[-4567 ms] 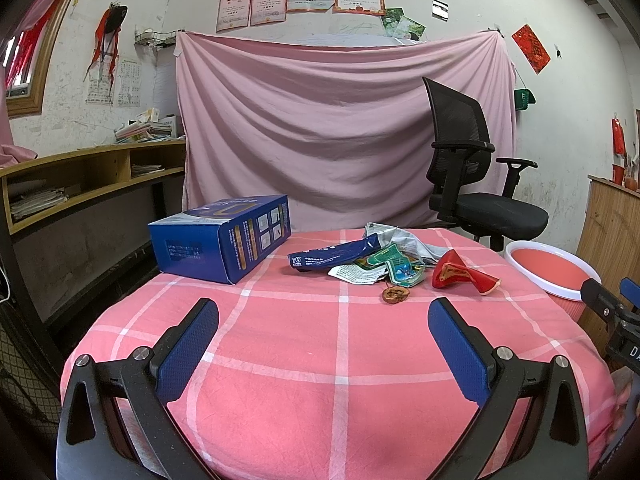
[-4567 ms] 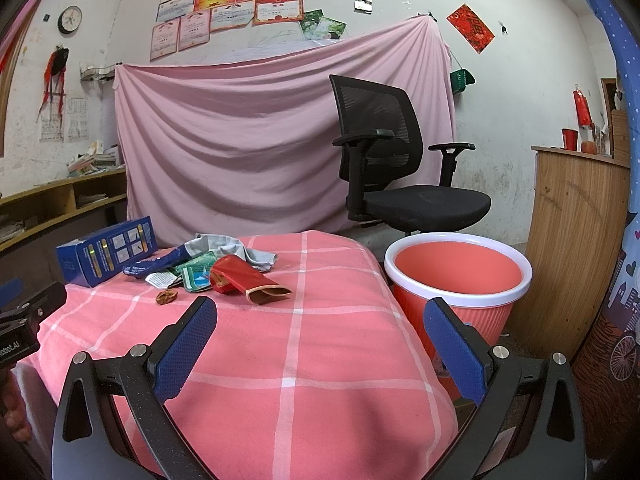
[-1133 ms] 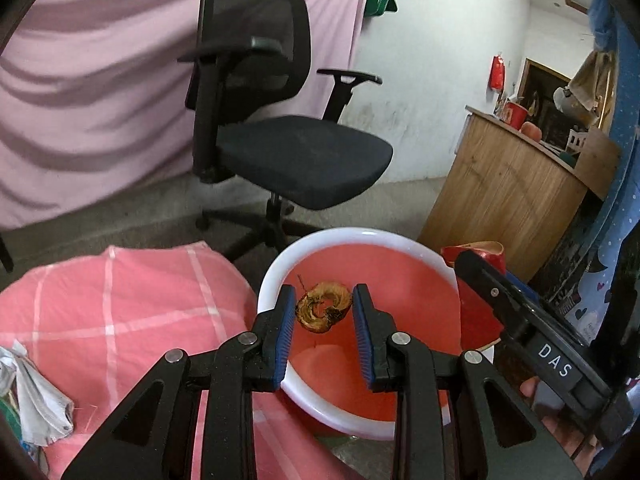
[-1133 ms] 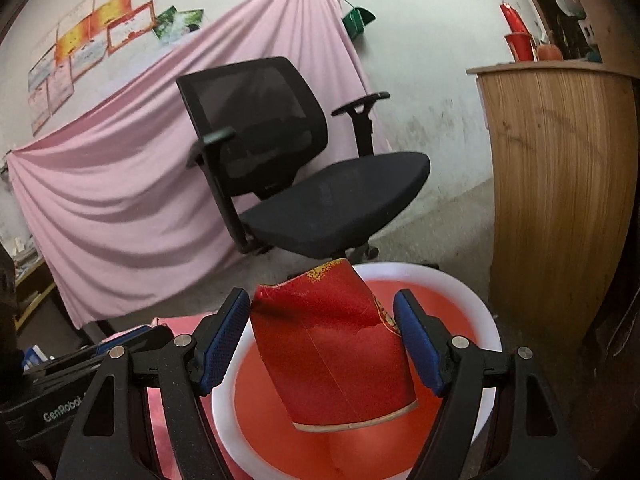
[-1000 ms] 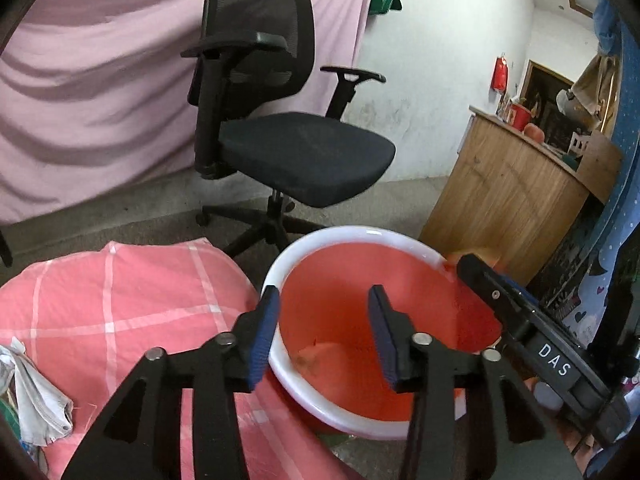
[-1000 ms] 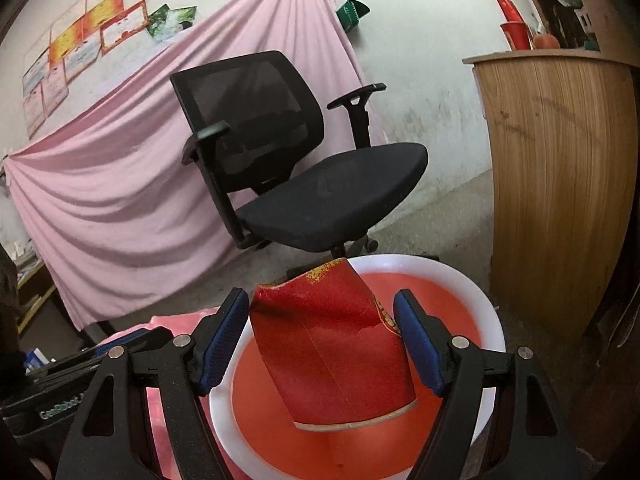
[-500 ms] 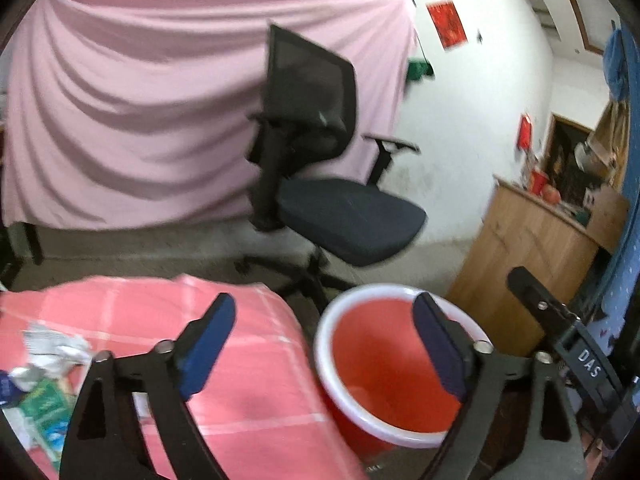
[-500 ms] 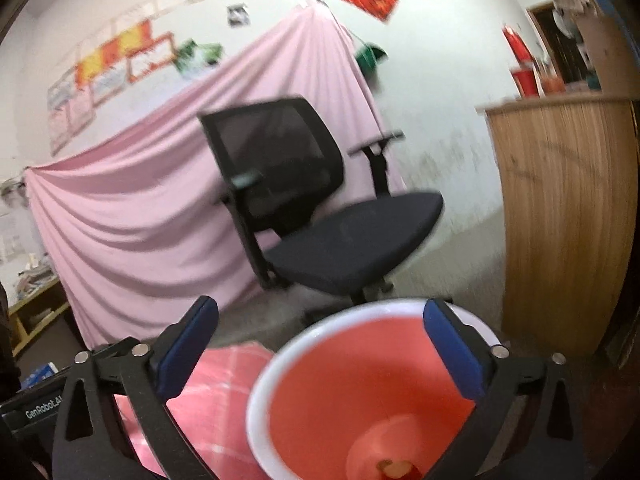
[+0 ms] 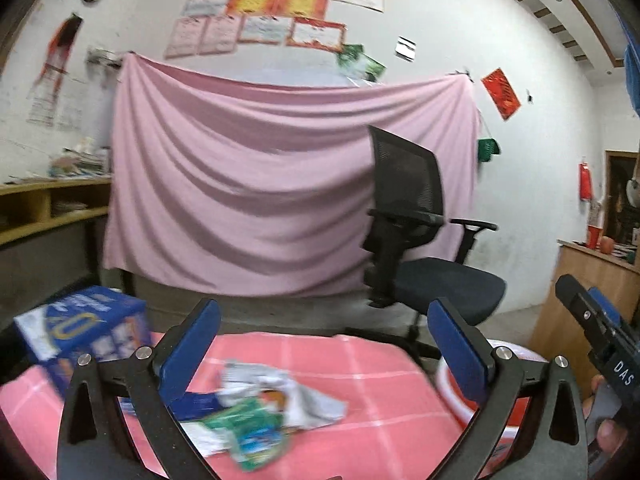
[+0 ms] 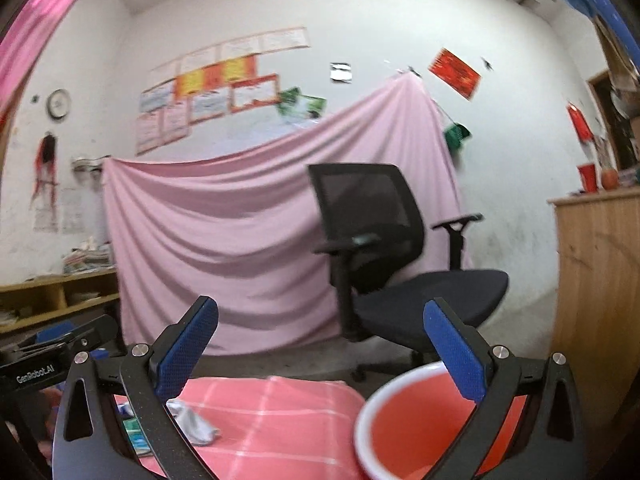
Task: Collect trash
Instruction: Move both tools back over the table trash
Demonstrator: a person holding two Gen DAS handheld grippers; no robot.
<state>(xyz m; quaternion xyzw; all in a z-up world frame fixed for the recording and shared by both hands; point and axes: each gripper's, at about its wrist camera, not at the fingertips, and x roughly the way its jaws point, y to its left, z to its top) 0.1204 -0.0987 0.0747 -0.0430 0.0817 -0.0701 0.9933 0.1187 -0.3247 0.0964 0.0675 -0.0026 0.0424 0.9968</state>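
A heap of wrappers (image 9: 256, 420) lies on the pink checked tablecloth (image 9: 360, 360): a green packet, a grey crumpled wrapper and a dark blue one. My left gripper (image 9: 324, 340) is open and empty, above and just behind the heap. The red bin with a white rim (image 10: 424, 420) stands to the right of the table; it also shows in the left wrist view (image 9: 460, 400). My right gripper (image 10: 320, 340) is open and empty, above the gap between table and bin. The wrappers show small at its lower left (image 10: 192, 428).
A blue box (image 9: 84, 328) stands on the table's left. A black office chair (image 9: 416, 252) stands behind the table and bin, before a pink hanging sheet (image 9: 260, 184). A wooden counter (image 10: 600, 300) is at the right. Shelves (image 9: 44, 208) run along the left wall.
Both grippers let go of their trash over the bin and opened wide. Both have swung left and back toward the table, so the wrapper heap is in view again.
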